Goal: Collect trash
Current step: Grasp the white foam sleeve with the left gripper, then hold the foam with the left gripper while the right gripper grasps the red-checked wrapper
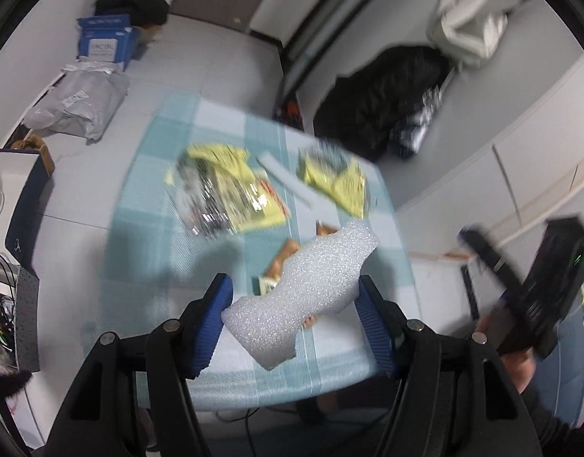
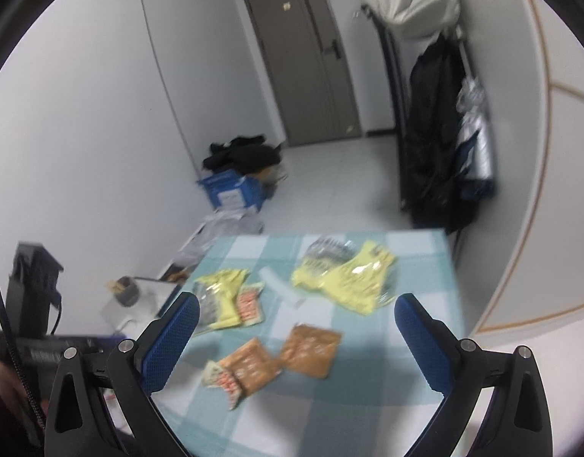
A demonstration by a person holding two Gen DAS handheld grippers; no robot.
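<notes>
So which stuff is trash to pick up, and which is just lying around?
Trash:
- white foam chunk in left claw
- crinkly yellow wrappers
- brown flat packets
- white paper strip

Lying around:
- blue cardboard box
- black hanging coat
- grey door

My tablecloth (image 2: 417,262) is checked pale teal and white; the foam (image 1: 307,297) is sparkly white, 2 wrappers (image 2: 345,278) yellow, 2 packets (image 2: 311,350) orange-brown.
</notes>
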